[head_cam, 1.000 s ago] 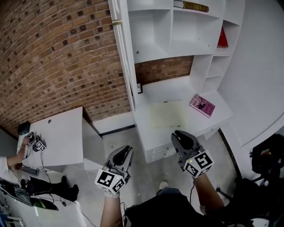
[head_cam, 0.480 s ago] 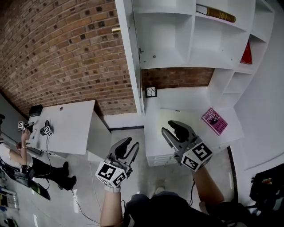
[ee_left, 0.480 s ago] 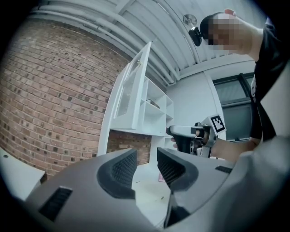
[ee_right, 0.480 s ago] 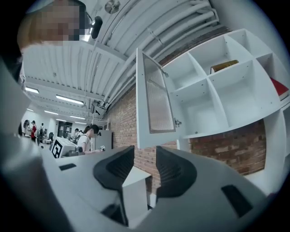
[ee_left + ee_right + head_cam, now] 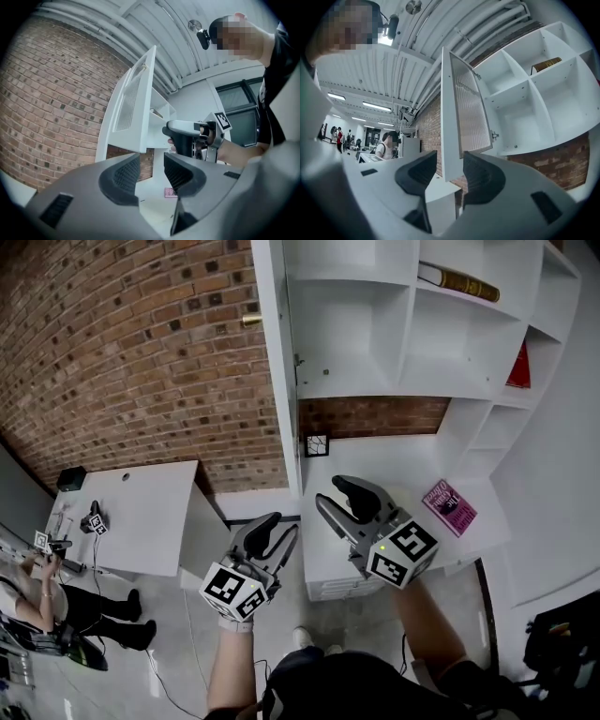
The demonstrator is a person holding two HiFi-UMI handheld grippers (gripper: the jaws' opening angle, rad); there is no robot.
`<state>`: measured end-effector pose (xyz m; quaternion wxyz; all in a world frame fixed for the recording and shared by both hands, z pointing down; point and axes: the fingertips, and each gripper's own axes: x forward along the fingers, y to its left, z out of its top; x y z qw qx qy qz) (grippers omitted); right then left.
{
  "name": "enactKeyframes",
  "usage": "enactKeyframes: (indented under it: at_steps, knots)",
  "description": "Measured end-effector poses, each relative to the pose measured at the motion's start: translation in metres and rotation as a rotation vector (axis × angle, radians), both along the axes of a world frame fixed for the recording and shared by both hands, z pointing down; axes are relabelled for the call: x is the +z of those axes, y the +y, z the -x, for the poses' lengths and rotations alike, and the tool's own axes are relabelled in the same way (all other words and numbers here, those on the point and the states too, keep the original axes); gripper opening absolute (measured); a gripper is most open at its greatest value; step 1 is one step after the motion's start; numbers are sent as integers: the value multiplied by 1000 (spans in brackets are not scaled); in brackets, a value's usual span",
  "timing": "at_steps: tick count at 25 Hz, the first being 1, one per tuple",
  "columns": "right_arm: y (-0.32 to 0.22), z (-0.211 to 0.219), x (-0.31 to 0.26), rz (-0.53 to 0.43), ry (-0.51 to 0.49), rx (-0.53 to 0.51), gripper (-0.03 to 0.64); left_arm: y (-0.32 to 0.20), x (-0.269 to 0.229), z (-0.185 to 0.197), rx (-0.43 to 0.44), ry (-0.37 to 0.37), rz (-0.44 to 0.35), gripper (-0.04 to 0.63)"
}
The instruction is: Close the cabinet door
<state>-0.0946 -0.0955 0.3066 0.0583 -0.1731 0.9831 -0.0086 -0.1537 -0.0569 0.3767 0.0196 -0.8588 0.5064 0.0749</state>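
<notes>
The white framed cabinet door [image 5: 273, 371] is standing wide open at 12 o'clock in the head view. It is swung out from the white shelf unit [image 5: 375, 381] so that only its thin edge is facing the person, and the red brick wall [image 5: 131, 352] is lying at 9 o'clock of it. Its small brass knob [image 5: 249, 322] is sticking out of the face turned toward the bricks. The left gripper [image 5: 274, 532] is hanging at 6 o'clock of the door and the right gripper [image 5: 339, 499] at 5 o'clock, both well apart from it. Both sets of fingers are opening, the left wide and the right moderately wide, and nothing is sitting between either pair. The door is only showing far off through the right gap.

The door is looking like a stiff, light panel swinging on what appears to be a metal hinge [image 5: 493, 136], so a gentle push should be enough. Its ribbed translucent panel [image 5: 471, 105] is probably the fragile part, and the smooth paint is likely to let fingers slide. The best hold is probably the solid frame beside the knob, or the knob itself, taken from 9 o'clock and carried toward 3 o'clock. Slamming is risking a rebound.
</notes>
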Motion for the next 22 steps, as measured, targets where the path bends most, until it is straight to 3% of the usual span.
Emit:
enactKeyframes:
  at_steps: [13, 22]
  knots:
    - [-7, 55, -34, -92, 25, -38, 173, -37, -24, -3, 123, -21, -75, 152]
    - [-16, 58, -47, -104, -25, 19, 164, -47, -31, 2, 183, 23, -93, 133]
